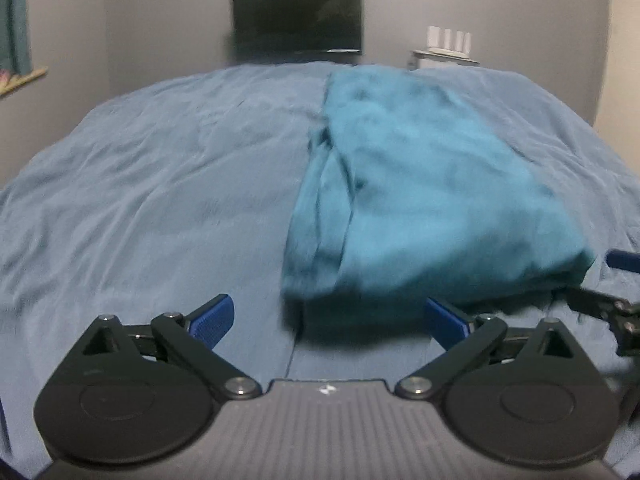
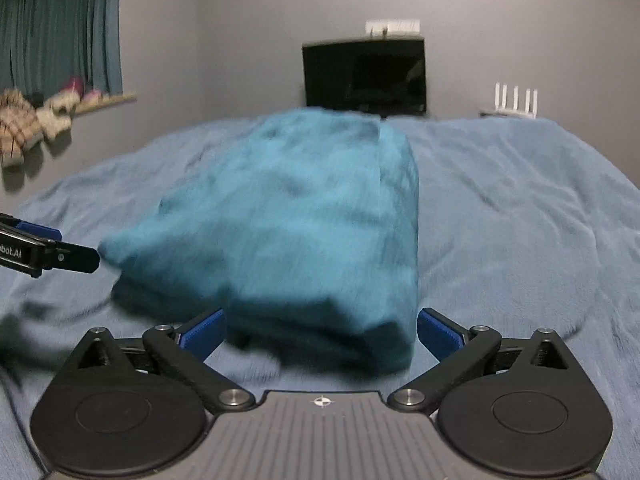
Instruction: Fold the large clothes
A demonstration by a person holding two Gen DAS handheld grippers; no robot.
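Grey walls [image 2: 248, 40], dark TV [image 2: 364, 76], teal curtains [image 2: 60, 28] (left window).

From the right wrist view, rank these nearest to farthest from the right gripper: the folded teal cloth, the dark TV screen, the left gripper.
From the right gripper:
1. Folded teal cloth, straight ahead, its near edge between the open fingers.
2. Left gripper, at the left edge beside the cloth's corner.
3. Dark TV screen, against the far wall beyond the bed.

Both tools look alike: the left gripper [image 1: 327, 322] and right gripper [image 2: 320, 330] have black linkage arms with silver screws, round black discs at either side, a ribbed grey body between, and ridged blue pads [image 2: 202, 336]. White lettering marks one black arm.
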